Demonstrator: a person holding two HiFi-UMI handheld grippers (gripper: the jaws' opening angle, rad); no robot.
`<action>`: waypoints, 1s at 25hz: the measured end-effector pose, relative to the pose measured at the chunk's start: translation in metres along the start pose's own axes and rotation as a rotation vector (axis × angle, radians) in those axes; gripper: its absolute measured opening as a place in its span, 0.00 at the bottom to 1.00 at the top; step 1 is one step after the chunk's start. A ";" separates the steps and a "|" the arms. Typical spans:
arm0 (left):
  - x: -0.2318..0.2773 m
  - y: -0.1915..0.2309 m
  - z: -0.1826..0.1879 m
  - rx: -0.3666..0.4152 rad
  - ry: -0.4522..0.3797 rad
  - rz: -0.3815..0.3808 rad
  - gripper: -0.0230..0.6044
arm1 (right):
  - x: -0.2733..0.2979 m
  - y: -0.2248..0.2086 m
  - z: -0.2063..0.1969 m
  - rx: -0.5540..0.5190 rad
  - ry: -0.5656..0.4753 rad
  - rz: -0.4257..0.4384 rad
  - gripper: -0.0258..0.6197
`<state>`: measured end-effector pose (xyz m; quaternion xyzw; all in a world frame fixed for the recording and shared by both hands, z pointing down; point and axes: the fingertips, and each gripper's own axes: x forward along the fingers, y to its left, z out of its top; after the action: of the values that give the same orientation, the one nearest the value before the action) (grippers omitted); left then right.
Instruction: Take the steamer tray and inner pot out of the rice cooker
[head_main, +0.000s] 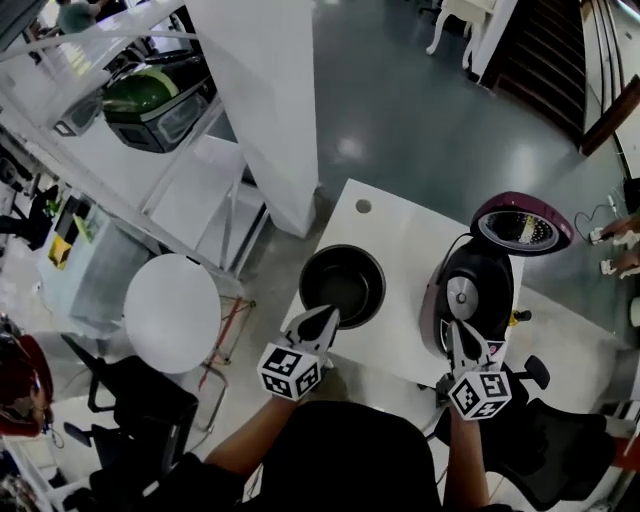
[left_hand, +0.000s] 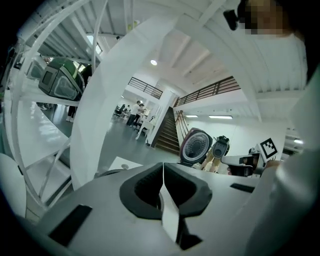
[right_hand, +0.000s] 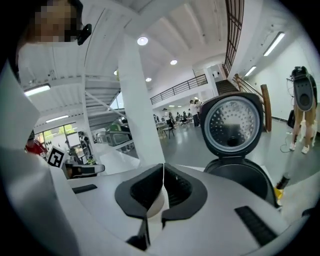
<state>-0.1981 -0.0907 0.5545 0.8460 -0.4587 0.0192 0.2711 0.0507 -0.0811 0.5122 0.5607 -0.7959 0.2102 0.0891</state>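
Your left gripper (head_main: 326, 318) and right gripper (head_main: 460, 336) sit nearest, both closed on nothing, likely because the lifting is over. Just beyond the left one, the inner pot (head_main: 342, 285) rests on the table (head_main: 400, 232), clear of the rice cooker (head_main: 478, 292) at right, its lid (head_main: 520, 222) open. The steamer tray I cannot find.

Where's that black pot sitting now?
In the head view, the black pot sits on the white table, left of the open rice cooker, just beyond the left tool.
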 end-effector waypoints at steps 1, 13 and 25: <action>-0.004 -0.018 -0.005 0.007 -0.003 -0.009 0.05 | -0.021 -0.007 -0.002 -0.011 -0.010 -0.014 0.05; -0.036 -0.209 -0.057 0.210 -0.049 -0.043 0.05 | -0.238 -0.082 -0.043 -0.093 -0.155 -0.158 0.04; -0.094 -0.257 -0.105 0.272 -0.090 0.074 0.05 | -0.334 -0.110 -0.078 -0.120 -0.159 -0.213 0.04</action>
<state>-0.0271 0.1423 0.5040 0.8574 -0.4945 0.0530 0.1322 0.2645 0.2077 0.4820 0.6507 -0.7475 0.1066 0.0809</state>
